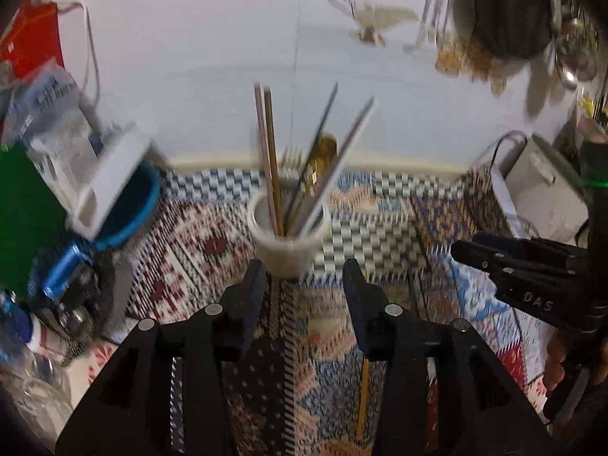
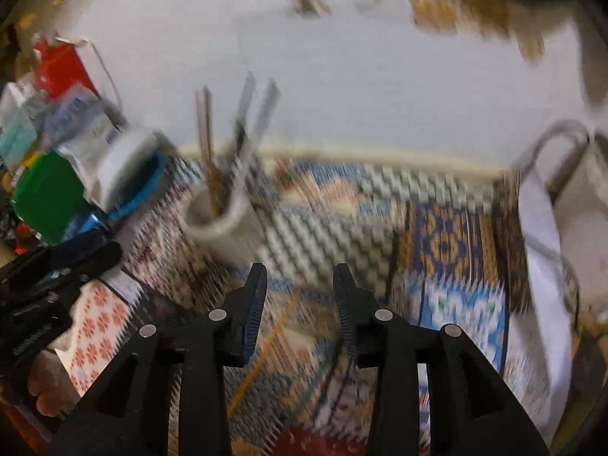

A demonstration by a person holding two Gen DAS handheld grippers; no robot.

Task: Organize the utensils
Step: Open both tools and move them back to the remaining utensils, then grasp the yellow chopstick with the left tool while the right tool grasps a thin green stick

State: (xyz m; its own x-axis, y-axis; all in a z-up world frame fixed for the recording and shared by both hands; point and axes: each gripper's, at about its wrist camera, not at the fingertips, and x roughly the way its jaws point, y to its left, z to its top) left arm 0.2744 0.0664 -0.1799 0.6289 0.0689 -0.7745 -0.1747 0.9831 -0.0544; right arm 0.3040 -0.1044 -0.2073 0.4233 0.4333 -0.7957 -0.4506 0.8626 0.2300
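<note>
On a patterned tablecloth (image 1: 212,235), clutter fills the nine o'clock side of the left wrist view: a red packet (image 1: 34,38) against the white wall (image 1: 190,57), a green lid (image 1: 22,205) and a blue-rimmed container (image 1: 140,205). At centre, just past twelve o'clock of the left gripper (image 1: 304,277), stands a white cup (image 1: 288,235) holding upright chopsticks (image 1: 269,152), a fork (image 1: 290,155) and other long utensils. The left gripper's jaws stand partly apart with nothing between them. A loose chopstick (image 1: 364,399) lies on the cloth at about five o'clock from the cup, near the gripper's right finger. At three o'clock in the same view the right gripper (image 1: 494,262) hovers, well apart from the cup. Its own view is heavily blurred: jaws partly apart, gripping nothing, the cup at ten o'clock, a loose utensil (image 2: 266,345) on the cloth beneath the fingers. A white box (image 1: 539,193) sits far right.
</note>
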